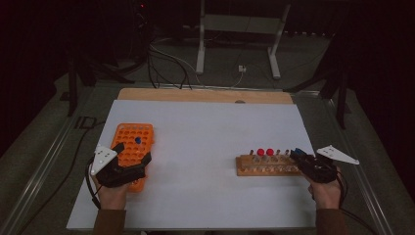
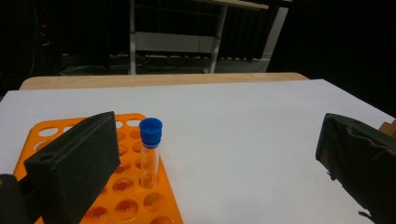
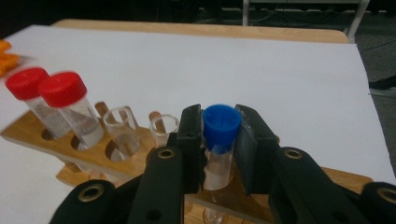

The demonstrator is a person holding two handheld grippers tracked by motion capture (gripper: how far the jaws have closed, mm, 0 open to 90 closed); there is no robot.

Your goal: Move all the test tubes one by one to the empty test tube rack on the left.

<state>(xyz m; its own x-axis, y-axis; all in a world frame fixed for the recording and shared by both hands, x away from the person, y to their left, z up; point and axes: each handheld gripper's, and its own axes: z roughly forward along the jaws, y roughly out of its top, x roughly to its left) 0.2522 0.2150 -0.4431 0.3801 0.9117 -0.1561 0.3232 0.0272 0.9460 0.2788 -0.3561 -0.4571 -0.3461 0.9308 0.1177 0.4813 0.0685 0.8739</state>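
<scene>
— Tubes are being handled at the white table (image 1: 205, 196); where is the one in hand, taken from the wooden rack (image 1: 266, 166)?

— A blue-capped tube (image 3: 221, 122) is clamped between the two black jaws of the right gripper (image 3: 219, 140), just below its cap. It is seen upright at the rack's right end, with its lower part reaching down toward the rack. In the high view the right gripper (image 1: 299, 156) is placed against that same end of the rack.

— What else is held by the rack?

— Two red-capped tubes (image 3: 63, 109) are stood to the left of the gripped one, and two open tubes (image 3: 121, 128) without caps are set between them and it.

— And the left gripper?

— The left gripper (image 1: 132, 164) is seen well to the left of the wooden rack, at the near end of an orange tray (image 1: 128, 139). Its jaws are spread wide with nothing between them: one is laid over the tray's holes, the other is kept out over the bare table.

— Is anything stood in the tray?

— One more blue-capped tube (image 2: 150, 151) is stood upright in a hole of it, just beside the left gripper's nearer jaw and not touched by it.
</scene>
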